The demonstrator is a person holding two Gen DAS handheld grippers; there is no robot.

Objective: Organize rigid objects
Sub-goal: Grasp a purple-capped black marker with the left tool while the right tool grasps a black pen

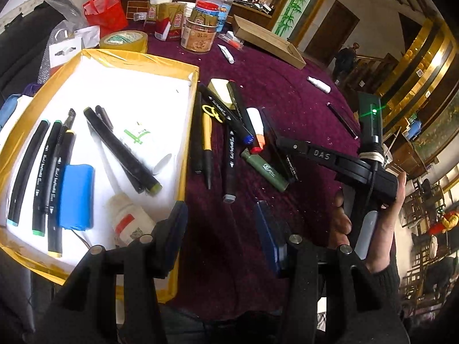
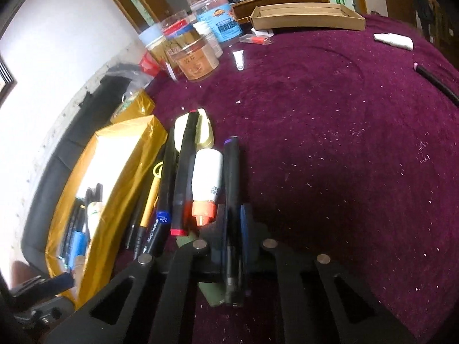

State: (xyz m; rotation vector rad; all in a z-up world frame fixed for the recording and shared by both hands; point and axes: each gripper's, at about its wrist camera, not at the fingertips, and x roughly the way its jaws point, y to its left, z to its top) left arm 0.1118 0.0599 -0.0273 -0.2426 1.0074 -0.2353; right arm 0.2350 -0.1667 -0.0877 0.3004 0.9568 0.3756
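The right tongs [image 2: 233,229] are clamped on a black marker with a purple tip [image 2: 231,200], which lies on the purple-clothed desk [image 2: 344,143] at the right edge of a loose pile of pens. Just left of it lie a white bottle with an orange cap [image 2: 207,177] and a red-capped marker [image 2: 183,177]. The left tongs [image 1: 222,226] hang half open with nothing between them, over the desk beside the gold-edged tray [image 1: 160,63]. In the tray lie several markers [image 1: 120,149], a blue block [image 1: 76,197] and a white bottle [image 1: 129,220].
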